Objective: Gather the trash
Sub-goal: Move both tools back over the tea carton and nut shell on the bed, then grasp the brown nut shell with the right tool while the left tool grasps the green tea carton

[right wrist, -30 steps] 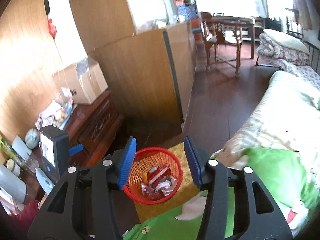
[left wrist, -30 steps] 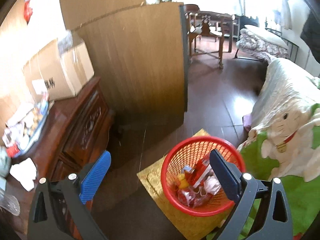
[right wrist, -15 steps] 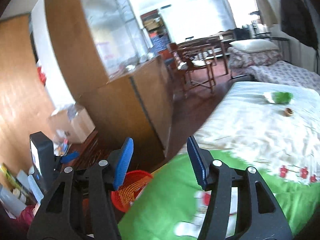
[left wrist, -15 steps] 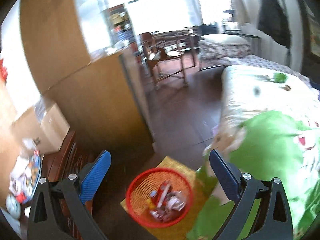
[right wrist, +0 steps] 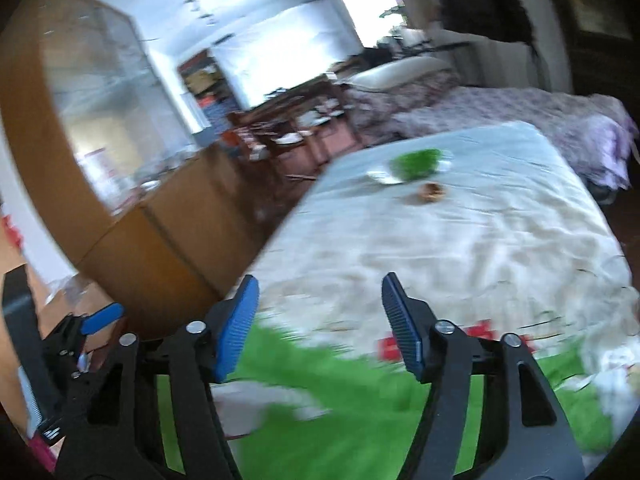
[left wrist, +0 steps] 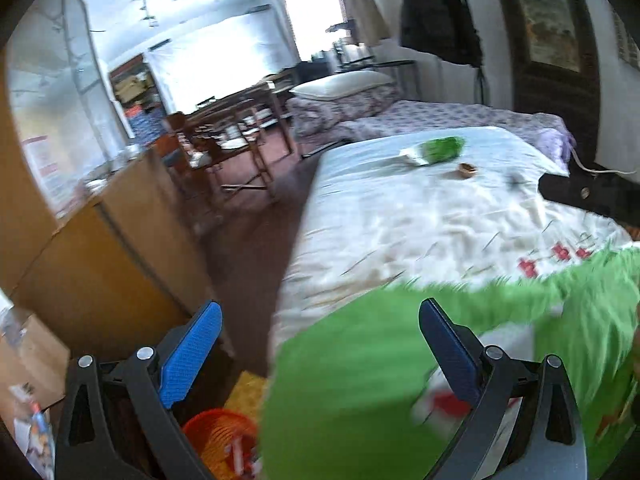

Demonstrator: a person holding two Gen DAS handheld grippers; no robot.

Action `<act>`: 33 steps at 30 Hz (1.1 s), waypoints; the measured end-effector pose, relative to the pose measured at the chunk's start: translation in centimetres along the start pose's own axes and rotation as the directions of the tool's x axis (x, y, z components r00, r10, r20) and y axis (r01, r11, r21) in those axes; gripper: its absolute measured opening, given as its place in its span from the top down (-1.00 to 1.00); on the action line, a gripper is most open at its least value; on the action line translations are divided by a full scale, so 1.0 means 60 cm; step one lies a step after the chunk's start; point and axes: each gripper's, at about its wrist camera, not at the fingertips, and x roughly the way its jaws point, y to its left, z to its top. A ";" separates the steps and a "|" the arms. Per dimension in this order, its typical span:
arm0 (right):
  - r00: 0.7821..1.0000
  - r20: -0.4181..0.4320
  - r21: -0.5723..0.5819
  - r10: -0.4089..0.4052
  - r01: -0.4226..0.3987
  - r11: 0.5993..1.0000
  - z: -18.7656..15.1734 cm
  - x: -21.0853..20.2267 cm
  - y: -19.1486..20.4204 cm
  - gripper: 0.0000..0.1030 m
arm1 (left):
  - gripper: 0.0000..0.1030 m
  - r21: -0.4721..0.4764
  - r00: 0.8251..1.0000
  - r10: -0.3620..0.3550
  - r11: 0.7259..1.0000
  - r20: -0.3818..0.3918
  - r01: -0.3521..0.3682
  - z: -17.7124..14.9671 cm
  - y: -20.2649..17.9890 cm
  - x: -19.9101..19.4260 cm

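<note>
Right claw point(right wrist: 318, 320) opening, empty — green wrapper point(right wrist: 416, 163) on bed point(right wrist: 480, 232).

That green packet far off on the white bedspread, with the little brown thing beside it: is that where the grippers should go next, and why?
Probably yes: carry the right gripper forward over the bed toward the green packet and the small brown scrap. Its jaws are opening with nothing between them, and the left gripper is also empty. Both items lie loose on the white bedspread, well short of either gripper, while the red basket already holds wrappers.
</note>
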 end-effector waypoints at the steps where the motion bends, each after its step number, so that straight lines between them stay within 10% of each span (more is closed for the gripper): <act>1: 1.000 -0.010 0.014 -0.022 0.023 1.000 0.005 0.006 -0.015 -0.31 | -0.88 0.003 1.000 -0.011 1.000 -0.007 0.011 0.007 -0.005 0.013; 7: 0.988 -0.143 0.181 -0.056 0.081 0.980 0.043 0.077 -0.115 -0.40 | -0.88 -0.026 0.985 -0.118 0.993 -0.127 0.115 0.059 -0.058 0.132; 13: 0.975 -0.207 0.223 -0.079 0.125 0.967 0.077 0.135 -0.153 -0.40 | -0.88 -0.291 0.881 -0.347 0.922 -0.322 0.257 0.090 -0.052 0.275; 33: 0.957 -0.198 0.006 -0.210 0.216 0.976 0.158 0.310 -0.110 -0.24 | -0.89 -0.260 0.890 -0.269 0.949 -0.369 0.180 0.099 -0.095 0.350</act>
